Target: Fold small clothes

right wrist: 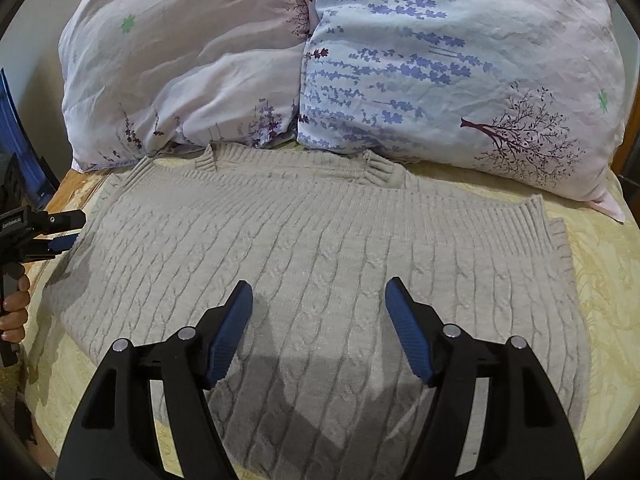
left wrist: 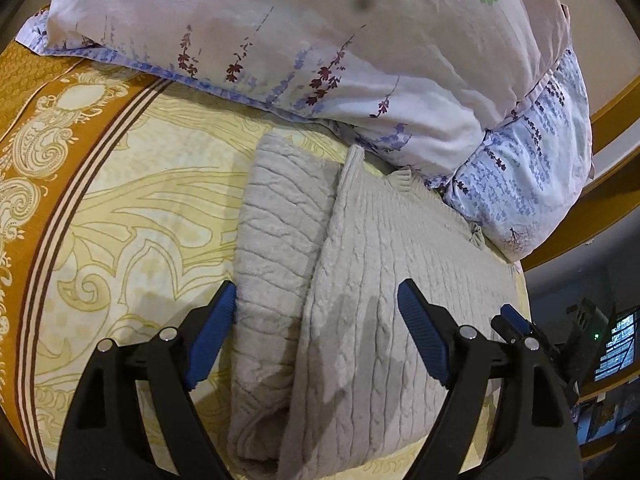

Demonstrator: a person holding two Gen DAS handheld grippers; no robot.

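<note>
A grey cable-knit sweater (left wrist: 380,232) lies flat on the bed, its collar toward the pillows. One side panel (left wrist: 280,208) is folded over along its left side. My left gripper (left wrist: 316,292) hovers over that folded edge, jaws open, blue pads clear of the knit. In the right wrist view the sweater (right wrist: 320,232) spreads wide, ribbed hem at the right. My right gripper (right wrist: 319,290) stands open above its middle with nothing between the pads. The left gripper (right wrist: 68,232) shows at the sweater's left edge, held by a hand (right wrist: 16,304). The right gripper (left wrist: 514,320) peeks in at the sweater's right.
Two floral pillows (right wrist: 180,60) (right wrist: 460,60) lean at the head of the bed, touching the sweater's collar edge. A yellow patterned sheet (left wrist: 140,200) with an orange border (left wrist: 24,92) covers the bed. A wooden bed frame (left wrist: 612,196) runs at the right.
</note>
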